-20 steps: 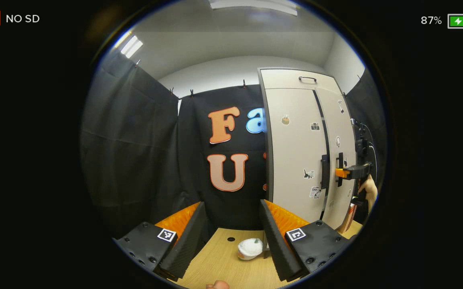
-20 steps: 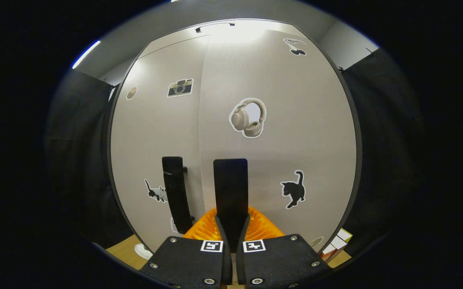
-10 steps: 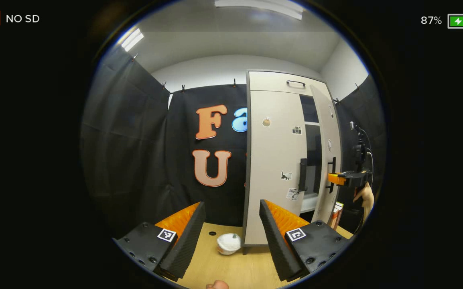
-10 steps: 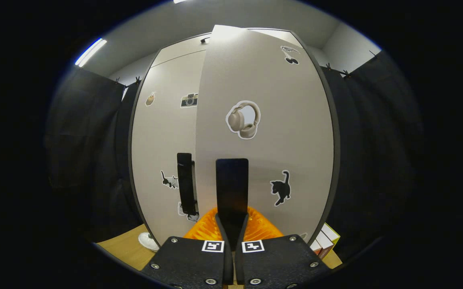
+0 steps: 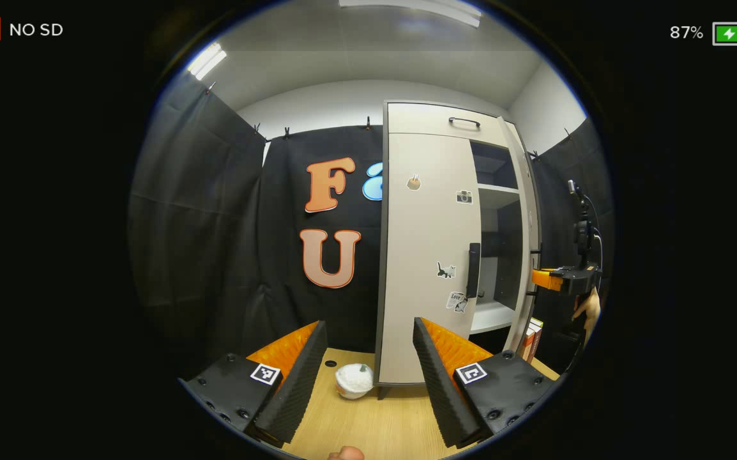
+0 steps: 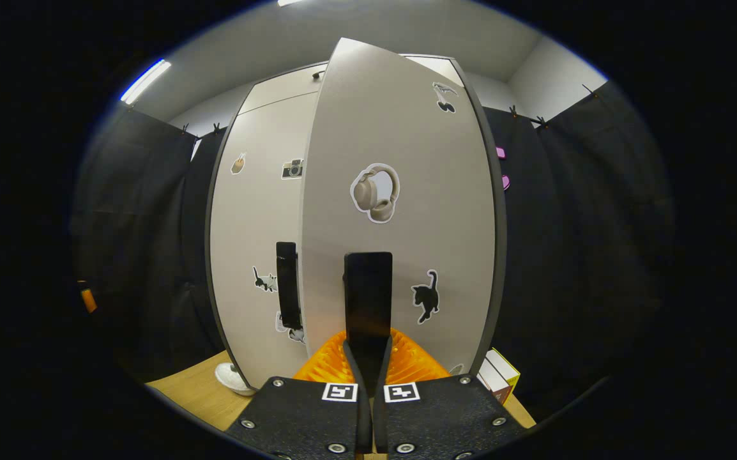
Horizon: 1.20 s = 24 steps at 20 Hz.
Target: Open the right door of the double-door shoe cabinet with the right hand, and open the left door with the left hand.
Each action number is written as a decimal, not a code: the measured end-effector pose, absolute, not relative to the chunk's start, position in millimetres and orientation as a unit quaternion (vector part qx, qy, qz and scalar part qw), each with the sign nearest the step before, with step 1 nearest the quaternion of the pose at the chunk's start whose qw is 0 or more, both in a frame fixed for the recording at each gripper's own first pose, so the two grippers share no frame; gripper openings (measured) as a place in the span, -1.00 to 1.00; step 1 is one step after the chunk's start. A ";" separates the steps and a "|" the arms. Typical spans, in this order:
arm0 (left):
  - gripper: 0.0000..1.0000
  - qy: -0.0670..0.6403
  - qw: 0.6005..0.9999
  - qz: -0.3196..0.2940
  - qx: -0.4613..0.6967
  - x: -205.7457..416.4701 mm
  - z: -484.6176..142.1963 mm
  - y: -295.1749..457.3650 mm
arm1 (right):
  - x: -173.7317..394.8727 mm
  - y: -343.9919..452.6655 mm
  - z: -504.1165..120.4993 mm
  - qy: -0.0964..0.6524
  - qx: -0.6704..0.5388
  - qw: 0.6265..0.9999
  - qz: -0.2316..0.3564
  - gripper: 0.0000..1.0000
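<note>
The tall beige shoe cabinet stands upright on the table, its sticker-dotted right door swung partly open to show pale shelves, its left door shut, each with a black vertical handle.

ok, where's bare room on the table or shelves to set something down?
Bare tabletop lies in front of the white bowl, between the left gripper's fingers. The lower shelf behind the open right door looks bare. It is crowded right of the cabinet, where boxes stand near the right gripper.
</note>
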<state>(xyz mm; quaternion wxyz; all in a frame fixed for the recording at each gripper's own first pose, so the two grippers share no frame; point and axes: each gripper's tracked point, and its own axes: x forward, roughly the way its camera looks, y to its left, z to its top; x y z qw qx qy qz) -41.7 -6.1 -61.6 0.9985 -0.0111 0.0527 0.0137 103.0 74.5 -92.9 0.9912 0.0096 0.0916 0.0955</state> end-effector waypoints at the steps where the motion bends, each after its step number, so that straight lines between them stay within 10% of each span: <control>1: 0.63 0.051 0.999 0.014 -0.008 -41.1 -61.7 -7.1 | 98.9 69.6 -91.8 0.092 0.009 0.991 0.094 -0.99; 24: 0.63 0.044 0.999 -0.021 0.008 -32.1 -58.1 -73.4 | 45.5 -98.5 -82.3 0.064 0.023 0.997 -0.040 -1.00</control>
